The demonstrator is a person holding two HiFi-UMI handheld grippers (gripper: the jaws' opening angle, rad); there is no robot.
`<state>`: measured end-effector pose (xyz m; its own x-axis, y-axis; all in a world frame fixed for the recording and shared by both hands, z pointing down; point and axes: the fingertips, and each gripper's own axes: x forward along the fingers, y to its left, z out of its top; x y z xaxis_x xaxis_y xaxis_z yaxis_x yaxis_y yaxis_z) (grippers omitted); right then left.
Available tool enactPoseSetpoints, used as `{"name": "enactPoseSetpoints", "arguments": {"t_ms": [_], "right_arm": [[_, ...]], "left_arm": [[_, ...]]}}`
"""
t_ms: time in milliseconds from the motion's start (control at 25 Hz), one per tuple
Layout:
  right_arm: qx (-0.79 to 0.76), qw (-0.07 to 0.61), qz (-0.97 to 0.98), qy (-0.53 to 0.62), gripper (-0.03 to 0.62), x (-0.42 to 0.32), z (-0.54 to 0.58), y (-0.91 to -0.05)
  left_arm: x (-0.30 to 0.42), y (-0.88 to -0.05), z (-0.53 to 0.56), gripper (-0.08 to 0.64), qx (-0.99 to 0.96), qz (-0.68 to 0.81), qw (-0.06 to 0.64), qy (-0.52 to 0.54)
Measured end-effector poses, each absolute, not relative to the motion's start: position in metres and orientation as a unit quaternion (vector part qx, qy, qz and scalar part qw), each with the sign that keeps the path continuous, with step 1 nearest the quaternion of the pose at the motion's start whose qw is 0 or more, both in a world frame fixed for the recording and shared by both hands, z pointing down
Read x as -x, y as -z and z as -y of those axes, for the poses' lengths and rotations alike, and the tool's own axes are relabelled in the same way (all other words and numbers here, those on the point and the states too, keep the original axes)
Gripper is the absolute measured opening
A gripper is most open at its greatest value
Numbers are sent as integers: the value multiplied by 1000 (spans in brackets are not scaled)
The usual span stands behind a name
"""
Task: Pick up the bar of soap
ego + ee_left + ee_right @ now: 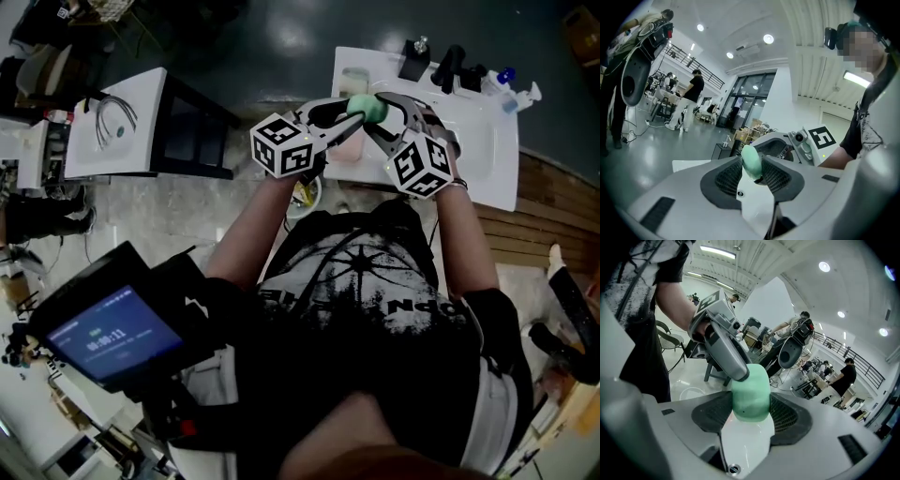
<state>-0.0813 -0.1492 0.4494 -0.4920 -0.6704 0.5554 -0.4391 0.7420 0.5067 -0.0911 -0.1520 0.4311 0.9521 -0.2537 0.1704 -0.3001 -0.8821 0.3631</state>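
Two grippers hold the one bar of soap (pixel 366 107) between them. The left gripper (pixel 345 114) comes in from the left and the right gripper (pixel 382 120) from the right, and their tips meet at the pale green bar in front of the person's chest.

In the left gripper view the soap shows edge-on, a thin slab standing upright between the ribbed pads, which close against its two flat faces. In the right gripper view the soap fills the gap between that gripper's jaws from pad to pad, so this one is clamped on it too. A jaw of the left gripper reaches over the bar's upper left corner.

From the head view the soap hangs above the near left part of a white washbasin (pixel 487 150), clear of its surface. Behind it on the basin stand a clear tumbler (pixel 354 82), a dark bottle (pixel 414 58), a black tap (pixel 452 66) and a spray bottle (pixel 516 90), all well apart from the jaws. Nothing stands between the grippers and the bar.
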Motion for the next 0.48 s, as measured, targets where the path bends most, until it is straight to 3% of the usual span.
{"name": "enactPoseSetpoints", "arguments": {"t_ms": [480], "right_arm": [[-359, 405, 831, 125, 260, -1, 134, -438]], "left_arm": [[9, -421, 138, 138, -972, 87, 206, -68]]}}
